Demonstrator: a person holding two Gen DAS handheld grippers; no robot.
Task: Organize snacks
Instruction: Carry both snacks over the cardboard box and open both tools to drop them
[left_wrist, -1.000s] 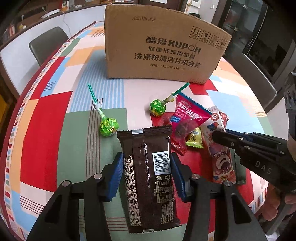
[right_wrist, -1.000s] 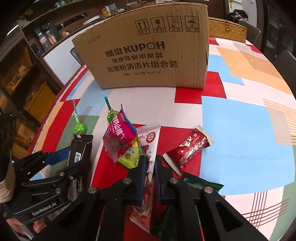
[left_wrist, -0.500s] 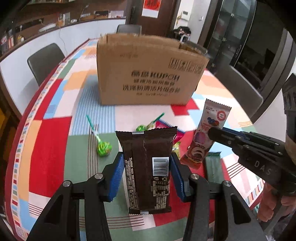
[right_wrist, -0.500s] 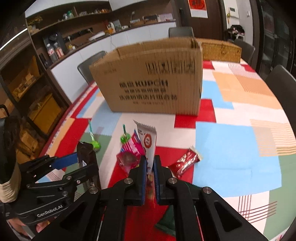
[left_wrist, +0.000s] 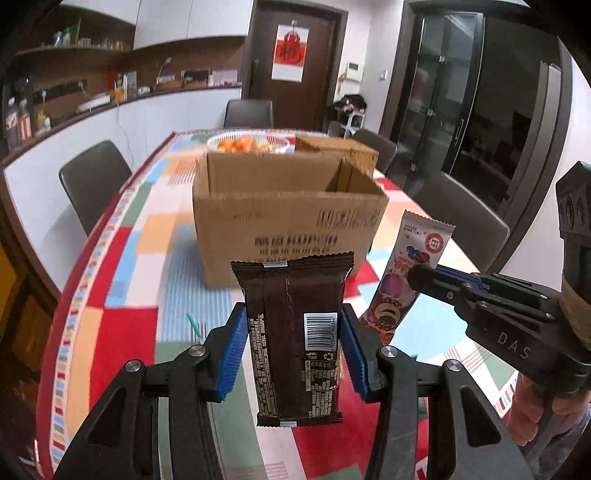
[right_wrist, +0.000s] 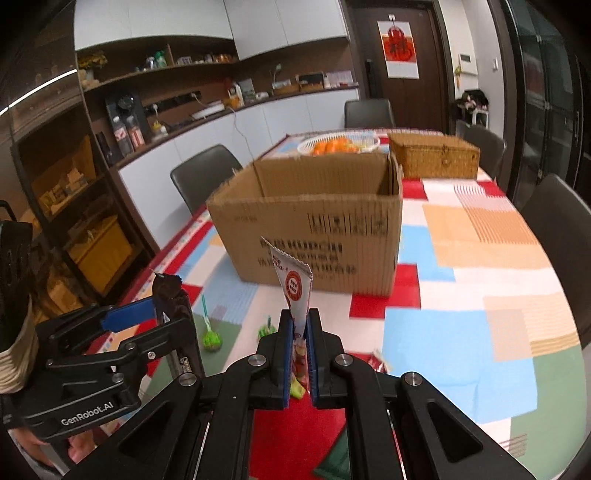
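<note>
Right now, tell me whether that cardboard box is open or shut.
Open. The cardboard box has no flaps across its top; both views look past the front rim onto its bare inner walls. Contents cannot be seen.

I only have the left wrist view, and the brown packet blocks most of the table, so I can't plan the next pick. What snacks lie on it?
Observer: The right wrist view shows a green lollipop lying on the tablecloth, to the left of the right gripper.
Operator: Anything on the other side?
Observer: Yes, a red packet peeks out just right of that gripper's fingers.
Operator: How is the pink packet held?
Observer: The jaws are shut flat on the pink packet, and its top stands upright above them.
</note>
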